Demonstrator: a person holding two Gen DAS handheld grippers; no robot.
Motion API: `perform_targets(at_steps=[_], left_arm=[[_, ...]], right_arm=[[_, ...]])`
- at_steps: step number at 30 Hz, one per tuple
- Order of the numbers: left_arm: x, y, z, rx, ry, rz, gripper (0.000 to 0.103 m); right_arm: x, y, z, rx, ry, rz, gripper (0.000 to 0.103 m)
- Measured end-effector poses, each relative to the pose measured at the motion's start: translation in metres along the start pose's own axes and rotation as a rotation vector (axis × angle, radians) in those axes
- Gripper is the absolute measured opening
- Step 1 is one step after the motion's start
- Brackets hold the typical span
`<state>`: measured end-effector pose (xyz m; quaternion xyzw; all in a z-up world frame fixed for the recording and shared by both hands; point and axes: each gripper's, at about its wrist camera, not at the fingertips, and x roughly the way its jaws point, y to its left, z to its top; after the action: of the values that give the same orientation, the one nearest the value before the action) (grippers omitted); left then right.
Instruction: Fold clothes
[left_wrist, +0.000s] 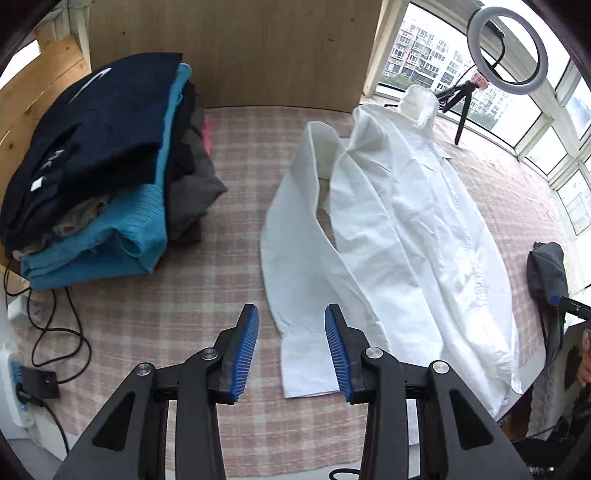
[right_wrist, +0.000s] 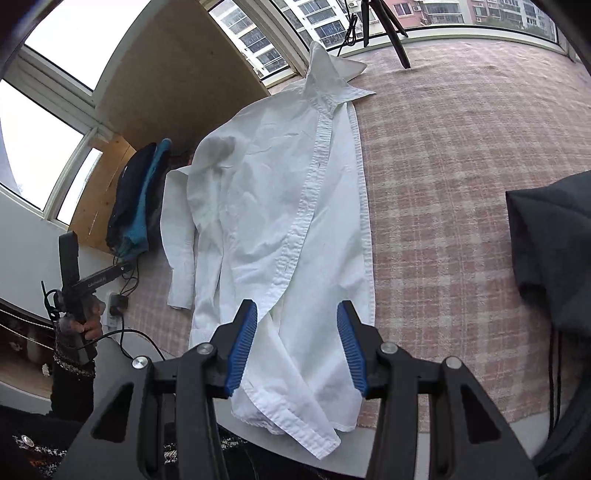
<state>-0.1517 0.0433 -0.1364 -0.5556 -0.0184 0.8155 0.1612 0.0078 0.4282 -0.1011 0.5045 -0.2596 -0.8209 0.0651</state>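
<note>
1. One white shirt (left_wrist: 399, 229) lies lengthwise on the pink plaid cloth (left_wrist: 236, 206) that covers the work surface, collar at 12 o'clock, hem at 6 o'clock; its one visible sleeve (left_wrist: 295, 258) runs alongside the body at 9 o'clock, cuff end nearest the camera.
2. Two grippers are in use. The left gripper (left_wrist: 291, 347) hovers with its blue pads (left_wrist: 245, 350) spread wide and nothing between them, the cuff lying flat just below the gap.
3. The right gripper (right_wrist: 297, 343) is likewise wide open and empty above the shirt's hem (right_wrist: 295, 406), which hangs partly over the near edge of the surface.
4. One stack of folded clothes (left_wrist: 107, 166) sits at 10 o'clock in the left wrist view, a navy garment on top, a teal one beneath, grey and black pieces beside; it stands apart from the shirt with a bare strip of plaid between.
5. One ring light (left_wrist: 503, 44) on a small tripod stands at 1 o'clock by the windows, beyond the collar.
6. Open plaid stretches at 3 o'clock of the shirt in the right wrist view, bounded by one dark grey garment (right_wrist: 554, 251) cut off by the frame.
7. A power strip (left_wrist: 14, 384) and black cables (left_wrist: 55, 332) crowd the surface's edge at 8 o'clock.
8. The person's hand (right_wrist: 86, 325) on the left tool's grip is small and partly hidden; the shirt's far sleeve cannot be made out.
</note>
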Motion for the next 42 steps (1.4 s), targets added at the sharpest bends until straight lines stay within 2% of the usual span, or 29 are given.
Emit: perform_targets(at_steps=[2, 6, 7, 8, 10, 14, 16, 18, 20, 21, 22, 23, 24, 26, 28, 30, 34, 36, 38, 39, 40, 42], left_arm=[[0.022, -0.025, -0.016, -0.001, 0.047, -0.037, 0.036], [0.060, -0.056, -0.034, 0.055, 0.089, 0.051, 0.036], [0.065, -0.057, -0.035, 0.069, 0.084, 0.077, 0.027], [0.071, -0.057, -0.036, 0.083, 0.079, 0.104, 0.004], [0.069, -0.046, -0.034, 0.061, 0.071, 0.096, 0.001], [0.022, -0.012, -0.023, 0.025, -0.012, 0.106, 0.001], [-0.005, 0.020, -0.014, -0.014, -0.072, 0.171, 0.003], [-0.022, 0.060, -0.006, -0.075, -0.093, 0.264, 0.009], [-0.034, 0.095, -0.006, -0.133, -0.100, 0.359, 0.022], [-0.040, 0.113, -0.006, -0.162, -0.102, 0.406, 0.022], [-0.045, 0.121, -0.010, -0.192, -0.112, 0.401, 0.022], [-0.049, 0.121, -0.017, -0.217, -0.119, 0.366, 0.022], [-0.044, 0.112, -0.023, -0.205, -0.100, 0.316, 0.022], [-0.030, 0.088, -0.035, -0.159, -0.049, 0.209, 0.030], [-0.016, 0.044, -0.052, -0.093, -0.006, 0.097, 0.031], [0.004, -0.005, -0.070, 0.033, 0.064, -0.025, 0.032], [0.030, -0.085, -0.110, 0.289, 0.159, -0.090, 0.035], [0.036, -0.105, -0.125, 0.358, 0.176, -0.107, 0.039], [0.042, -0.118, -0.134, 0.420, 0.174, -0.085, 0.041], [0.045, -0.121, -0.135, 0.435, 0.159, -0.042, 0.041], [0.049, -0.123, -0.135, 0.445, 0.141, 0.006, 0.041], [0.053, -0.122, -0.130, 0.434, 0.106, 0.032, 0.041]], right_arm=[[0.001, 0.002, 0.000, -0.007, 0.001, -0.002, 0.045], [0.003, 0.007, -0.001, -0.020, 0.003, -0.005, 0.045], [0.003, 0.008, -0.001, -0.023, 0.004, -0.006, 0.045], [0.003, 0.009, -0.002, -0.027, 0.004, -0.007, 0.045], [0.004, 0.011, -0.002, -0.033, 0.006, -0.009, 0.045], [0.001, 0.008, -0.004, -0.021, -0.002, -0.015, 0.045], [0.001, 0.006, -0.007, -0.016, -0.001, -0.018, 0.045], [0.003, 0.006, -0.009, -0.016, 0.007, -0.013, 0.045], [0.005, 0.010, -0.011, -0.023, 0.015, -0.010, 0.045], [0.006, 0.012, -0.011, -0.028, 0.019, -0.010, 0.045], [0.007, 0.014, -0.011, -0.034, 0.020, -0.009, 0.045], [0.007, 0.016, -0.011, -0.038, 0.021, -0.007, 0.045], [0.009, 0.016, -0.012, -0.039, 0.025, -0.005, 0.045], [0.013, 0.018, -0.012, -0.038, 0.034, -0.003, 0.045], [0.020, 0.018, -0.013, -0.034, 0.053, -0.005, 0.045], [0.025, 0.019, -0.015, -0.034, 0.073, -0.005, 0.045], [0.028, 0.022, -0.018, -0.048, 0.087, 0.003, 0.045], [0.027, 0.022, -0.020, -0.049, 0.092, 0.006, 0.045], [0.027, 0.020, -0.023, -0.043, 0.096, 0.009, 0.045], [0.027, 0.020, -0.024, -0.041, 0.097, 0.009, 0.045], [0.027, 0.019, -0.025, -0.039, 0.098, 0.009, 0.045], [0.026, 0.017, -0.028, -0.036, 0.101, 0.010, 0.045]])
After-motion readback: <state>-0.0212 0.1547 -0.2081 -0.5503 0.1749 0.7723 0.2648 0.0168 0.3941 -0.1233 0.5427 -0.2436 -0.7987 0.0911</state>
